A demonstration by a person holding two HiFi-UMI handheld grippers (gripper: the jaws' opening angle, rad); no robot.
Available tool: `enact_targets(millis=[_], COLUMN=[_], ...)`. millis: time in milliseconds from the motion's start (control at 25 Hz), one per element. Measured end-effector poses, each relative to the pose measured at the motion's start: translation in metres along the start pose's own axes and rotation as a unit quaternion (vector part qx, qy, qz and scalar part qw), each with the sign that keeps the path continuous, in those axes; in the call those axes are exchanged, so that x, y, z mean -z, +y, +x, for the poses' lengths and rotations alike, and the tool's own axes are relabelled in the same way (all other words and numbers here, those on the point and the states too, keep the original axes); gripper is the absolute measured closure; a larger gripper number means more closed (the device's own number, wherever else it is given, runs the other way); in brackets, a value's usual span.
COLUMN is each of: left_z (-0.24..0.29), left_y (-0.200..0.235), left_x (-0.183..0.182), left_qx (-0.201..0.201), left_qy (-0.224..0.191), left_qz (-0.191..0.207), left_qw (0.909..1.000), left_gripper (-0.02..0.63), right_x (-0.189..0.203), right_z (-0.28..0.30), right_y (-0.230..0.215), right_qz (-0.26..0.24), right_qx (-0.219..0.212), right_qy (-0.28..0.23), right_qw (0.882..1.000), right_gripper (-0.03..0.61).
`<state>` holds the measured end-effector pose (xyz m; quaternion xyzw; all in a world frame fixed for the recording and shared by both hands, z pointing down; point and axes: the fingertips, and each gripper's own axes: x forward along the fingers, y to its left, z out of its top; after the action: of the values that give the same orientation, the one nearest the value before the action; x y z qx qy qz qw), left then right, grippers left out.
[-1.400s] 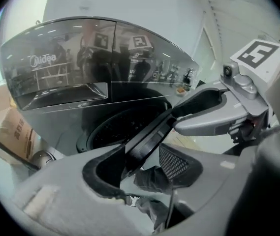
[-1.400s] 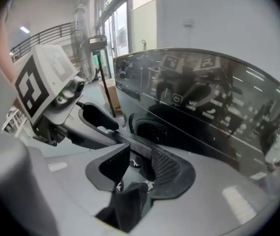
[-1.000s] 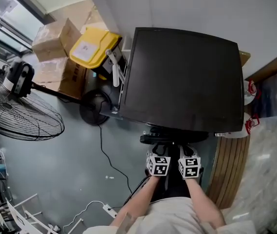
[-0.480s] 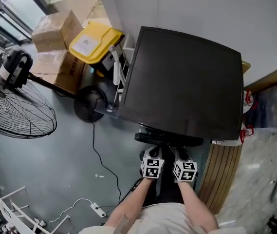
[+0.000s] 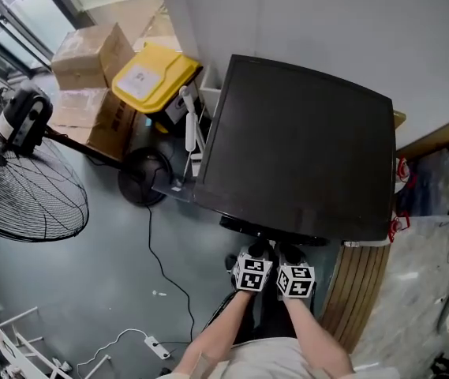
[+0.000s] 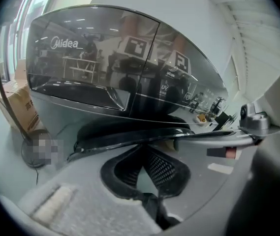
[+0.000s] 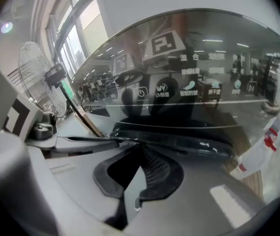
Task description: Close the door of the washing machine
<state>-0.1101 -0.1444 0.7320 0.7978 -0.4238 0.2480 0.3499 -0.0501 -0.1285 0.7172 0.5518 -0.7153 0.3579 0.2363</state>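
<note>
The black Midea washing machine (image 5: 303,144) stands against the wall, seen from above in the head view. The dark rim of its round door (image 5: 271,230) juts a little from the front, below the glossy control panel (image 6: 130,58). My left gripper (image 5: 260,251) and right gripper (image 5: 286,253) sit side by side right at that rim, both shut with nothing between the pads. In the left gripper view the shut left gripper (image 6: 142,149) points at the door (image 6: 130,134). The right gripper view shows the right gripper (image 7: 140,150) under the door (image 7: 179,139). Whether the tips touch is unclear.
A standing fan (image 5: 27,188) and its base (image 5: 147,176) are on the floor at left. Behind them are a yellow bin (image 5: 155,76) and cardboard boxes (image 5: 90,54). A cable (image 5: 165,275) runs to a power strip (image 5: 155,344). Wooden slats (image 5: 358,290) lie at right.
Both grippers have drawn closer together in front of the door. The head camera's view has shifted slightly, so the machine sits lower in the picture.
</note>
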Motion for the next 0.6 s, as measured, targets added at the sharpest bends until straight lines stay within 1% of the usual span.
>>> enact_targets(millis=[80, 160, 240, 320, 480, 600], left_z=[0.000, -0.002, -0.004, -0.003, -0.001, 0.001], left_y=[0.003, 0.006, 0.006, 0.003, 0.000, 0.001], left_x=[-0.001, 0.001, 0.003, 0.000, -0.001, -0.003], left_qx=[0.005, 0.012, 0.017, 0.018, 0.024, 0.024], left_qy=[0.001, -0.004, -0.013, -0.016, -0.016, -0.020], left_qz=[-0.001, -0.004, -0.018, -0.028, -0.022, -0.022], left_qw=[1.0000, 0.9999, 0.9996, 0.9993, 0.9993, 0.9993], left_gripper=[0.607, 0.607, 0.607, 0.609, 0.607, 0.604], right_x=[-0.001, -0.002, -0.006, -0.013, -0.015, -0.017], right_z=[0.000, -0.003, -0.007, -0.010, -0.011, -0.010], right_y=[0.000, 0.002, -0.002, -0.009, -0.012, -0.012], right_qz=[0.035, 0.054, 0.072, 0.091, 0.092, 0.085], right_qx=[0.014, 0.034, 0.055, 0.065, 0.057, 0.060], right_qy=[-0.018, -0.039, -0.063, -0.076, -0.074, -0.077], right_qw=[0.999, 0.997, 0.994, 0.991, 0.991, 0.992], right_gripper=[0.577, 0.577, 0.577, 0.577, 0.577, 0.575])
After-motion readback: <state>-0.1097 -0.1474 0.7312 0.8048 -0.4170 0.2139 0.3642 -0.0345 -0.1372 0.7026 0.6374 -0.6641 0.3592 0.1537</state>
